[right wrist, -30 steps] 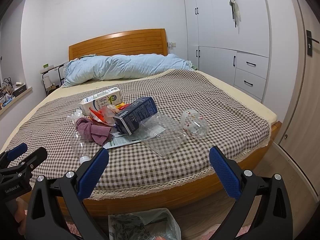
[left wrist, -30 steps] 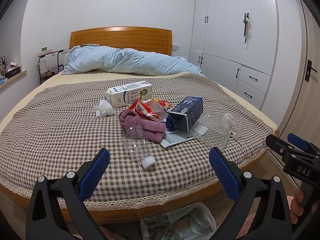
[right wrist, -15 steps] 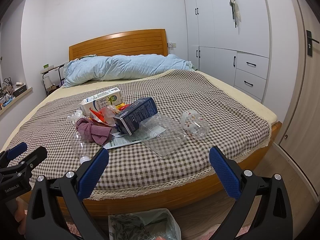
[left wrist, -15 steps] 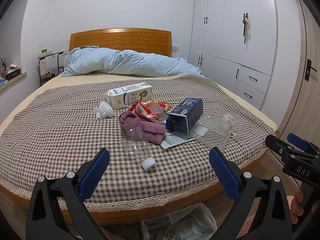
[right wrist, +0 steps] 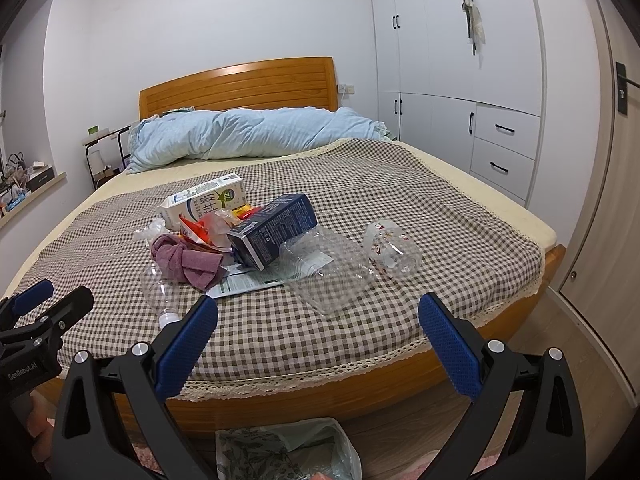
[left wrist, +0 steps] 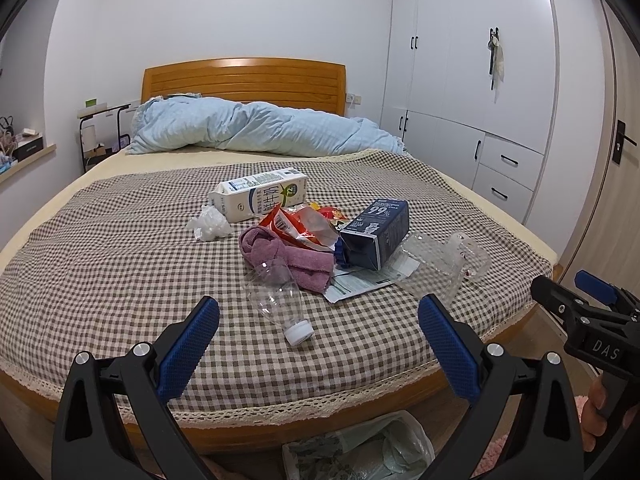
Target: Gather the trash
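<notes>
Trash lies in a heap on the checked bedspread [left wrist: 100, 264]: a white milk carton [left wrist: 260, 196], a crumpled white tissue [left wrist: 210, 227], red snack wrappers [left wrist: 298, 224], a dark blue box [left wrist: 378, 234], a printed leaflet [left wrist: 360, 282], a clear bottle [left wrist: 280, 300] with a white cap, a clear plastic tray [right wrist: 324, 274] and a clear printed cup [right wrist: 392, 250]. A pink towel [left wrist: 286, 258] lies among them. My left gripper [left wrist: 318, 332] is open, held short of the bed's foot, in line with the bottle. My right gripper [right wrist: 318, 330] is open too, facing the tray.
A bin lined with a thin plastic bag [left wrist: 360, 454] stands on the floor below both grippers, against the wooden bed frame [right wrist: 340, 396]. A blue duvet [left wrist: 256, 130] lies by the headboard. White wardrobes [left wrist: 472, 92] line the right wall; a door is at far right.
Both views have shifted only slightly; the bed and trash sit a touch lower in the left wrist view. Nothing was taken hold of and both grippers stay open.
</notes>
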`<state>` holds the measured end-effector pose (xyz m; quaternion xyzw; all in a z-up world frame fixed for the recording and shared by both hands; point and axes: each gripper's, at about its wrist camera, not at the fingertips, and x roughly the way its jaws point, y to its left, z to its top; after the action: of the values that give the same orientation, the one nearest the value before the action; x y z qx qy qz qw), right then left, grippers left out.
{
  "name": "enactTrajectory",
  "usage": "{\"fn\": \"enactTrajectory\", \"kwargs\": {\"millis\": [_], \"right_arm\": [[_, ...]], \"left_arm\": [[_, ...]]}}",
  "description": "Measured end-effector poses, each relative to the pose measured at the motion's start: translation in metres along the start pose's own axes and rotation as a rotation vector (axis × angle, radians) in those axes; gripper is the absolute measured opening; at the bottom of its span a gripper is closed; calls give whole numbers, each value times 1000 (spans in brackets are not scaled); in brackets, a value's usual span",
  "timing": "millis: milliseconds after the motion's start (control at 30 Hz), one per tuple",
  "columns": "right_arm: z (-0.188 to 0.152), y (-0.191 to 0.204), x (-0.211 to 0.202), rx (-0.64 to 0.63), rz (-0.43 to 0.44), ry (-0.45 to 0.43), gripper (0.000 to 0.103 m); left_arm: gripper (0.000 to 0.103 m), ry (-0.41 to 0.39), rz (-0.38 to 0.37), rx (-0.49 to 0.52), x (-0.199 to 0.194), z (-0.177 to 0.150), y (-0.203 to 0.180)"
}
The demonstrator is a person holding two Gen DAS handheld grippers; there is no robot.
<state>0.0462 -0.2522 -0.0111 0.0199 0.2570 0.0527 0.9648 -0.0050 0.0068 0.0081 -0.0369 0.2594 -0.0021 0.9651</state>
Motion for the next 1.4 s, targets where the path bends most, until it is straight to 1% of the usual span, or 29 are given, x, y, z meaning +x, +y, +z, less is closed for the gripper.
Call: {"fn": "enactTrajectory", "kwargs": {"millis": [367,633,833,1000,1133,1400], "right_arm": [[5,-5,19,3,-1,1,97],[13,-6,43,6,11,7,97],[20,-6,63,13,21,12,97],[27,-7,80,18,29,14,97],[33,-8,92,16,32,6,97],[51,-13,117,17,33,-13,97]], "left_arm": [[97,-1,-12,-10,16,11,0],[97,5,-26,-8,38,22,-1],[97,-1,-12,7,57,31,-5],[97,5,-24,-10,75,39,-2],[97,13,-10,-13,91,47,0],[97,6,10,-22,119,66,8]]}}
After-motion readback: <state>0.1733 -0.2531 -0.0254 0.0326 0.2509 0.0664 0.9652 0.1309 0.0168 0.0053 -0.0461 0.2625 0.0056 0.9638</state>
